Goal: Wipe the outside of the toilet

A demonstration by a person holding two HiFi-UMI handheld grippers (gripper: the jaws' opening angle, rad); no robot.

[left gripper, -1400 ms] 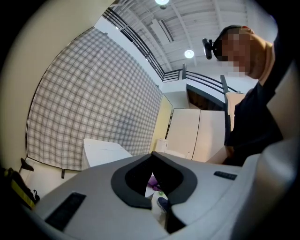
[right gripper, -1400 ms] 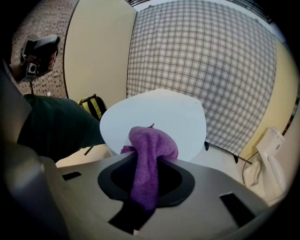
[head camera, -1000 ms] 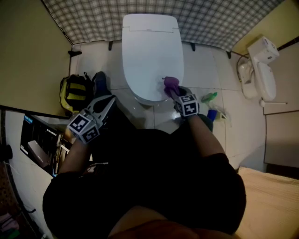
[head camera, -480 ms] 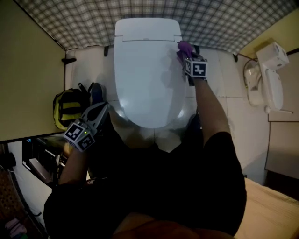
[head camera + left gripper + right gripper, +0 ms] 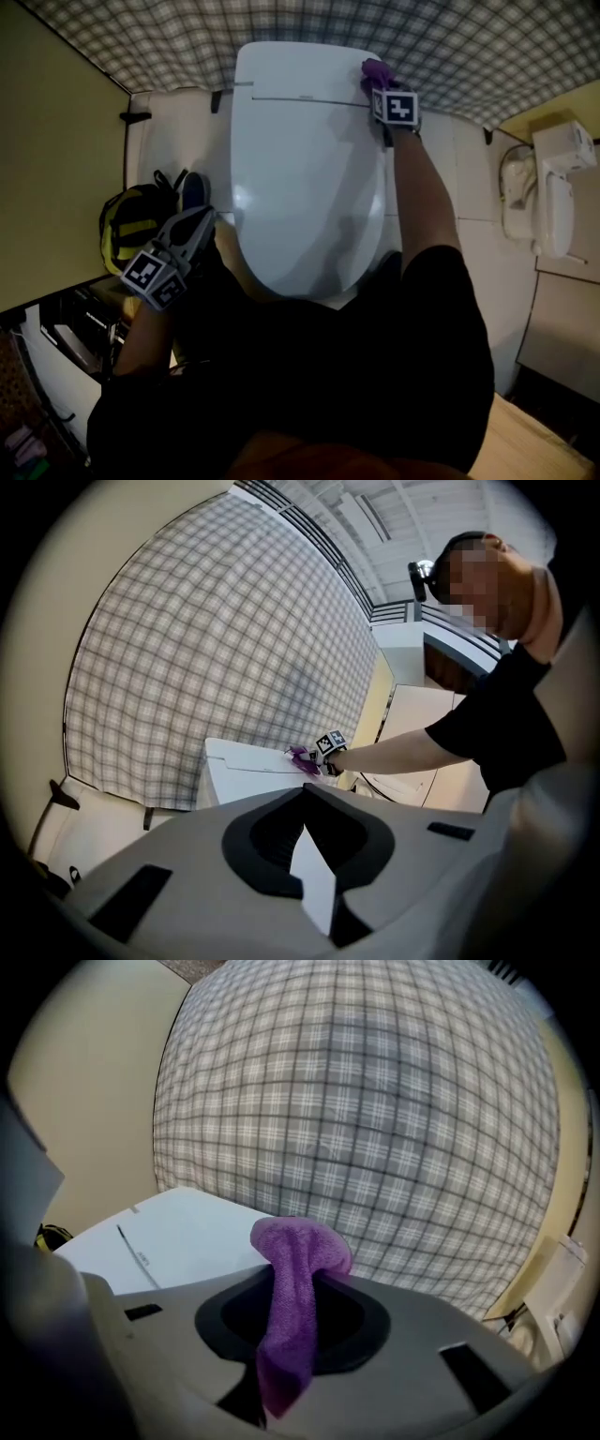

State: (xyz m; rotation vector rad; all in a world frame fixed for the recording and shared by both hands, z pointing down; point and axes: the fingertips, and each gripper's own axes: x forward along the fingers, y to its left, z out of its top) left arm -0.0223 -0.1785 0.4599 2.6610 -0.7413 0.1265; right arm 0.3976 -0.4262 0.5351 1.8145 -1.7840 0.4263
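Your right gripper [image 5: 379, 86] is clamped on the purple cloth [image 5: 374, 69], which sits at the back right corner of the toilet [image 5: 300, 169], by the plaid wall [image 5: 469, 47]. Your left gripper [image 5: 194, 225] hangs off the toilet's front left, jaws together with nothing between them, near a yellow bag [image 5: 127, 225].

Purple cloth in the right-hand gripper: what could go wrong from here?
1. The purple cloth is pinched only in a narrow fold by the right gripper, shut on it; rubbing might tug it loose.
2. In the head view it sits at the far right corner of the toilet, beside the checked wall; a stroke could slip off the edge.
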